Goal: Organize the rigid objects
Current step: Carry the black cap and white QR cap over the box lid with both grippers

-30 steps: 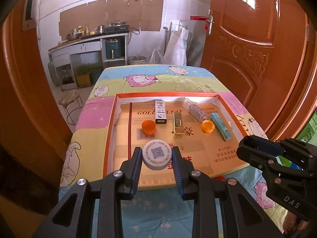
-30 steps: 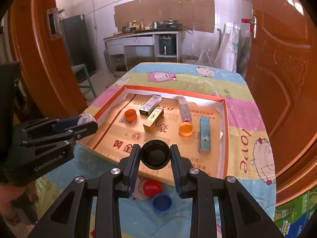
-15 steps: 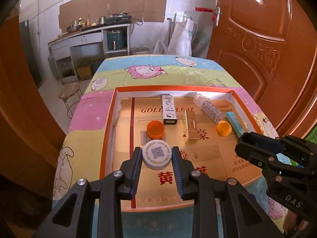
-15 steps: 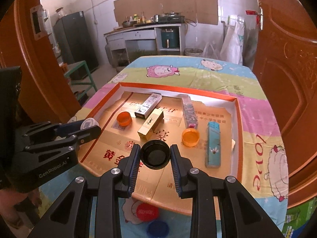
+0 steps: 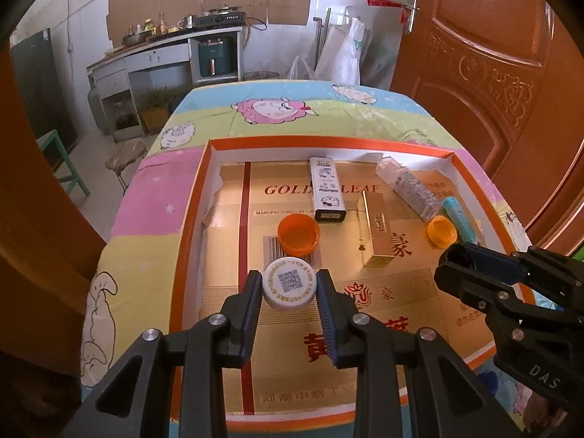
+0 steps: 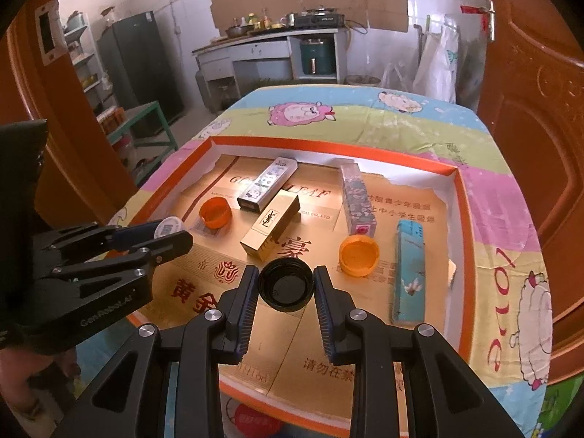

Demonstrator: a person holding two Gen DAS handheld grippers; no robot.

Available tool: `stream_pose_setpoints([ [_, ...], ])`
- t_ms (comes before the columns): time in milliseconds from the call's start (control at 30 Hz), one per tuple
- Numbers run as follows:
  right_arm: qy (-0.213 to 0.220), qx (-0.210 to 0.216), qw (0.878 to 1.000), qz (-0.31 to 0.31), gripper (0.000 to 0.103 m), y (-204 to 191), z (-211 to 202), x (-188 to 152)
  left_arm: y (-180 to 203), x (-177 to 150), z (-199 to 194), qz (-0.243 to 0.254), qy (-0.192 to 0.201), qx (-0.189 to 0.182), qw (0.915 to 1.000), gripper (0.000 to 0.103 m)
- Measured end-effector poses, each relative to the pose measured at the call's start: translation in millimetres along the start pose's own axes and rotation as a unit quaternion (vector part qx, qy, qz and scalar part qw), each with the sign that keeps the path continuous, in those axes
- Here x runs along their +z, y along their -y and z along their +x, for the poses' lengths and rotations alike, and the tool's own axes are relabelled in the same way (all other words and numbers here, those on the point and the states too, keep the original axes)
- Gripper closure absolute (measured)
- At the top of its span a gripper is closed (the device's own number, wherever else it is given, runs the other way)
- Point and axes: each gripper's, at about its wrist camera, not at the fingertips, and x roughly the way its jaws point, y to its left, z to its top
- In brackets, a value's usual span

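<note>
**Two caps held over the tray**

My left tool (image 5: 289, 292) is clamped on a white cap (image 5: 289, 283) with a printed code on its top. My right tool (image 6: 285, 288) is clamped on a black cap (image 6: 285, 284), hollow side up. Both hang above the near half of the orange-rimmed tray (image 5: 193, 197) on the counter (image 5: 153, 182).

Just beyond the white cap an orange cap (image 5: 298, 234) lies open side up; behind it a white printed box (image 5: 326, 192). A gold box (image 6: 271, 222) lies at the middle. Toward the tray's right edge sit a second orange cap (image 6: 358, 255), a patterned box (image 6: 357, 200) and a teal box (image 6: 409, 270). A red cap (image 6: 252, 421) lies on the counter outside the tray's near edge.
</note>
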Motion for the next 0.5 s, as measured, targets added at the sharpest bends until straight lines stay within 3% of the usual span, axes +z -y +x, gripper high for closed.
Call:
stream_pose_setpoints([
  [500, -0.016, -0.002, 1.000, -0.009, 0.072, -4, 21, 2, -9, 1, 14, -0.010, -0.008, -0.004, 0.9999, 0.072],
])
